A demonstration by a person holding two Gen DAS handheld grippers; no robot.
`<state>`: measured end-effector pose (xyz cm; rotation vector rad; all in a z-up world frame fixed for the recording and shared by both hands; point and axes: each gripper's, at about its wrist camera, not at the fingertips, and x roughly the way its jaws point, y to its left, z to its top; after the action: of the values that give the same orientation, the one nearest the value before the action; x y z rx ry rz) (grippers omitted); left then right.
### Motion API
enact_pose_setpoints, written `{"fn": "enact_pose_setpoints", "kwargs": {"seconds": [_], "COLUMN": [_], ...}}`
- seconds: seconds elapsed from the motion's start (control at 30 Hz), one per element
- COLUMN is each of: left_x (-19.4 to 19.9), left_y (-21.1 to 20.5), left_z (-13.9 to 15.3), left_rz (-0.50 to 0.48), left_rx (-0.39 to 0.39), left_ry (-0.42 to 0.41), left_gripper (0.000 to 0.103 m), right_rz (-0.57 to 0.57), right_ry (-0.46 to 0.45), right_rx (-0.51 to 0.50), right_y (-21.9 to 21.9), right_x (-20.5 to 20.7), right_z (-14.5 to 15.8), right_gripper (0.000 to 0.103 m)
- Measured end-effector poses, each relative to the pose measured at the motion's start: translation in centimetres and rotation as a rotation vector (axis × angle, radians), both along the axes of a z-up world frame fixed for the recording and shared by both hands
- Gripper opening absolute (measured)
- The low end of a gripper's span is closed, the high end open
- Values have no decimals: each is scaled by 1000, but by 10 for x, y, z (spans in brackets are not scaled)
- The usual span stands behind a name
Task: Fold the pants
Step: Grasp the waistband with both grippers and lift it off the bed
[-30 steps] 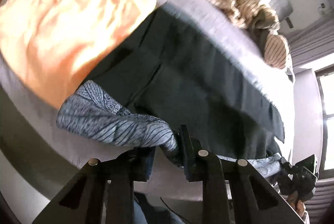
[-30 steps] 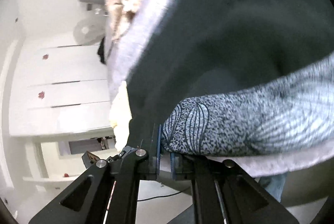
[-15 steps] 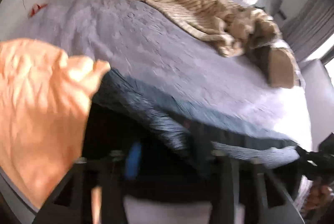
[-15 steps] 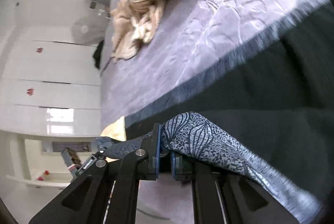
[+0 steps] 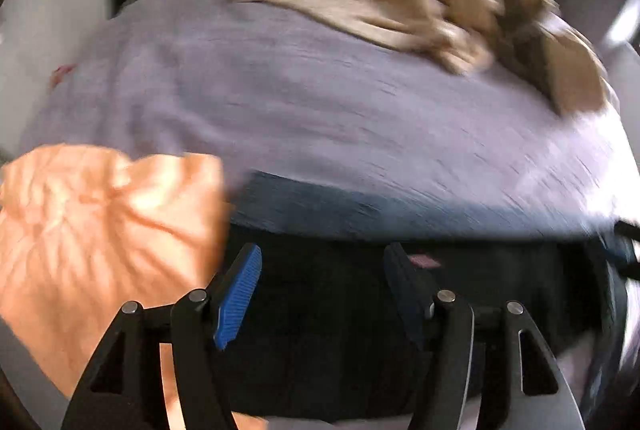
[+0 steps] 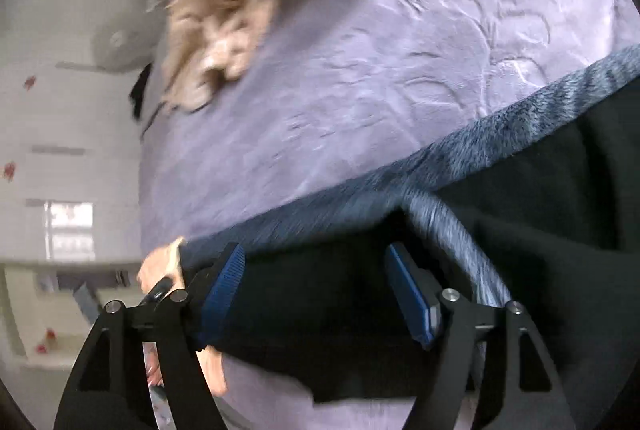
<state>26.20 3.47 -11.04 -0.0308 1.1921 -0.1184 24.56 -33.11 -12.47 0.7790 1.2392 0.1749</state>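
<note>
The dark pants (image 5: 332,334) with a grey patterned waistband edge (image 5: 360,213) lie folded on the lilac bedspread (image 5: 280,101), near its front edge. My left gripper (image 5: 320,290) is open and empty just above the dark cloth. In the right wrist view the pants (image 6: 520,230) show the same grey patterned band (image 6: 500,133) along their far edge. My right gripper (image 6: 316,290) is open and empty over the cloth. The view is motion-blurred.
An orange garment (image 5: 100,238) lies left of the pants, touching them. A beige striped blanket (image 5: 400,1) is heaped at the far side of the bed and shows in the right wrist view (image 6: 224,29). White cabinets (image 6: 60,149) stand beyond the bed.
Both grippers held the patterned waistband, carried it forward over the pant legs, then opened and let it go. The pants now lie folded on the bed.
</note>
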Motion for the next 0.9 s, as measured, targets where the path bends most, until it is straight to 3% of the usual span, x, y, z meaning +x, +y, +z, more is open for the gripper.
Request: {"fn": "enact_pose_setpoints", "kwargs": {"seconds": [0.1,0.17,0.2,0.27,0.33,0.43,0.53,0.63,0.73,0.83,0.9], "left_x": [-6,0,5,20,29,23,-10,-43,-67,-89,-101], "left_y": [-49,-86,-96,-117,-124,-131,-163,-208,-259,-309,-333], "left_z": [-15,-35,-41,-53,-54,-38,-22,-16,-17,-25,-34], "left_rz": [-132,-173,-176,-172,-154,-221,-373,-491,-561,-638,-678], "left_rx": [-17,-32,-30,62,78,23,-33,-120,-260,-304,-290], "left_ry": [26,63,67,37,55,47,65,127,225,288,328], "left_gripper": [65,65,65,65,65,65,65,65,65,65,65], "right_rz": [50,46,23,-11,-28,-106,-253,-378,-457,-486,-497], "right_ry": [28,75,92,84,60,32,59,139,205,263,291], "right_rx": [1,-65,-71,-51,-83,-100,-99,-44,-30,-16,57], "right_y": [7,7,2,-8,-23,-62,-108,-136,-149,-154,-155], "right_x": [-18,-23,-28,-48,-76,-132,-208,-270,-316,-344,-359], "right_z": [1,-10,-14,-9,8,31,34,16,-3,-23,-45], "right_gripper": [76,73,73,73,73,73,73,73,73,73,73]}}
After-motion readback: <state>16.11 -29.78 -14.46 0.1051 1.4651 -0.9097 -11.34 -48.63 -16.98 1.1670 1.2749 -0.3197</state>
